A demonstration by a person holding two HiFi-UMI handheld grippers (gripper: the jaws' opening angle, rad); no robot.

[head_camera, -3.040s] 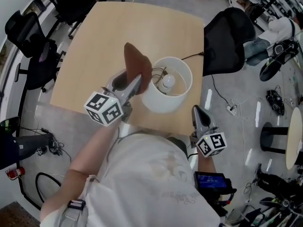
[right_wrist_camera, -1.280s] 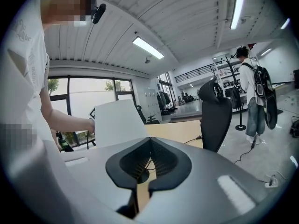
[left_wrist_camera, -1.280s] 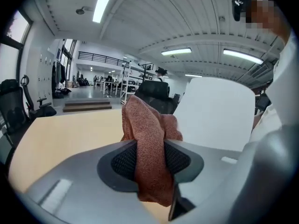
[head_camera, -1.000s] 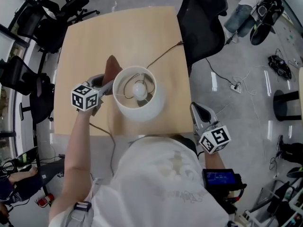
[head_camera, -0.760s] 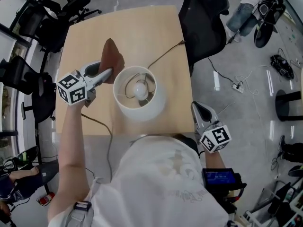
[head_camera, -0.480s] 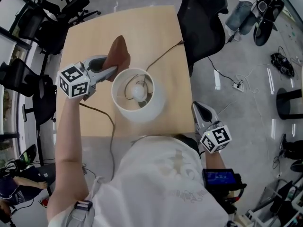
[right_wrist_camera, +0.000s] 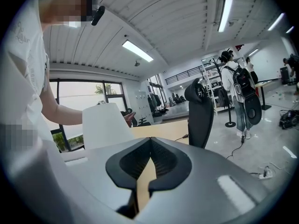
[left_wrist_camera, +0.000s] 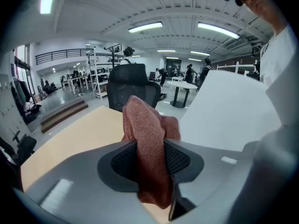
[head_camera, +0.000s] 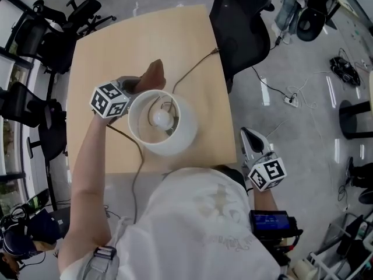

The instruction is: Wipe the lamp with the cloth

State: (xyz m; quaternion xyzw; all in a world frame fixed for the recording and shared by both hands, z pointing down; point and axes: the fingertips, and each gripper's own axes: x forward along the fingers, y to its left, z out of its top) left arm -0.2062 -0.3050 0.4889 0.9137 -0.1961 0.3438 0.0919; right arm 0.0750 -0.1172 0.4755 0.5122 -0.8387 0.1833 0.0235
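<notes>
The left tool [head_camera: 135, 86] has its two jaws pressed on a red-brown cloth [head_camera: 154, 73]. The cloth keeps the jaws partly apart. Some of the cloth sticks out past the tips of this tool, and some hangs down behind them.

Just to the right of the left tool is the lamp [head_camera: 182, 137]. It has a white shade and stands on the tabletop [head_camera: 111, 45]. The cloth is right beside the far left side of the shade. I cannot tell if the cloth touches the shade. From above you can see the round bulb [head_camera: 159, 118] inside the shade. A thin cord [head_camera: 195, 69] runs across the tabletop, away from the lamp.

The right tool [head_camera: 252, 140] is well apart from the lamp, off the near right corner of the tabletop. Its jaws are closed together, with nothing between them. Past the right tool, a black chair [head_camera: 239, 22] stands by the right side of the tabletop.
</notes>
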